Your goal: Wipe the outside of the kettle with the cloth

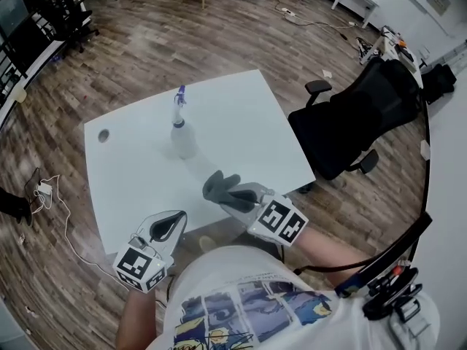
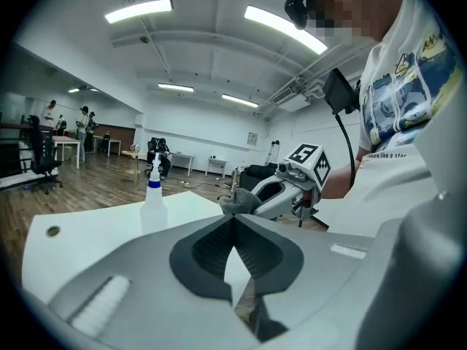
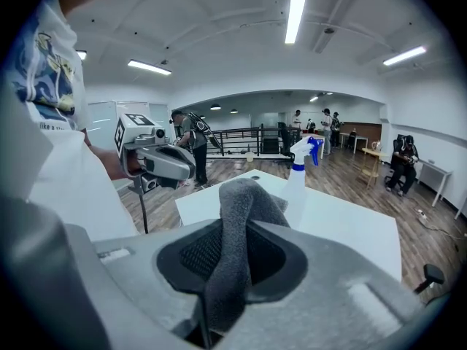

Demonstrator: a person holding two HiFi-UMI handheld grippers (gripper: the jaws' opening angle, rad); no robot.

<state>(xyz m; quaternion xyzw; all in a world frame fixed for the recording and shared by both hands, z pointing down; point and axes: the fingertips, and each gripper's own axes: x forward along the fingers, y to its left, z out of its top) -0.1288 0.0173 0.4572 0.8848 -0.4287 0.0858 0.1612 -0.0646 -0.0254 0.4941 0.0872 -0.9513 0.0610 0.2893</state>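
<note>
Cloth (image 1: 221, 187), grey and bunched, is held pinched in the right claw (image 1: 237, 197) at lower centre of the head view, above the near edge of the white desk (image 1: 241, 115), while the left claw (image 1: 175, 222), at lower left, is seen closed tight on nothing.

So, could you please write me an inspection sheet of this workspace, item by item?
Surface: white table, bare but for one round hole near a corner.
Job's things: grey cloth, held above the table; kettle, nothing seen.
Clutter: spray bottle standing on the table.
Grippers: left tongs shut, empty; right tongs shut on the cloth.
Cables: white cable on the floor, left of the table.
Surroundings: black office chair beside the table; wood floor.
</note>
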